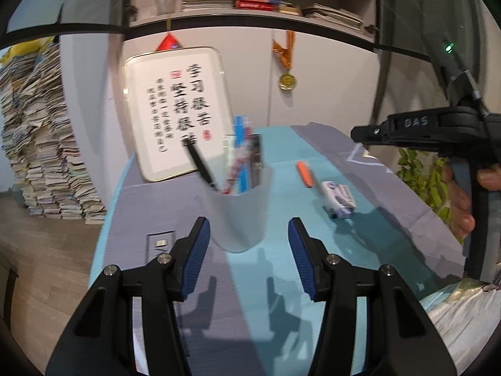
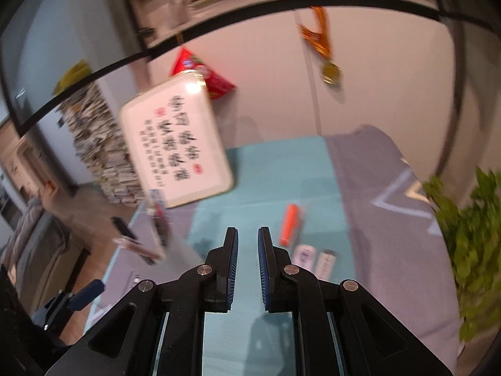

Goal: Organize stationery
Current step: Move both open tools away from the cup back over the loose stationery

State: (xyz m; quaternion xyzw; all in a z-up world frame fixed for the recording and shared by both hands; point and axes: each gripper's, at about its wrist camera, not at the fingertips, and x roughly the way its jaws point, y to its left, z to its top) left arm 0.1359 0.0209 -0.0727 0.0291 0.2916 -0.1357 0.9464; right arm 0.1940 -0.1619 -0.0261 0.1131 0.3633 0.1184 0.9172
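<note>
We judge the task partly done: the translucent pen cup (image 1: 239, 206) already holds several items, while an orange marker (image 1: 305, 174) and a small white and purple pack (image 1: 339, 199), possibly erasers or correction tape, lie loose on the teal and grey cloth (image 1: 281, 282) covering the table. The cup stands near the cloth's left edge, in front of a framed calligraphy board (image 1: 178, 112) leaning at the far edge; the marker and the pack lie close together toward the middle, well apart from the cup. Inside the cup we see a black pen (image 1: 200, 166) leaning out to the left, a blue ruler-like strip, and something red and white; blur stops us from naming the rest. The left gripper (image 1: 249, 257) stands about half open with the cup's base between its blue pads, though we see no pad pressing the wall, so we log no grip. The right gripper (image 2: 248, 269) has its jaws nearly together with nothing between them, just short of the marker and the pack. Left to do, in our estimate: both loose items into the cup.
</note>
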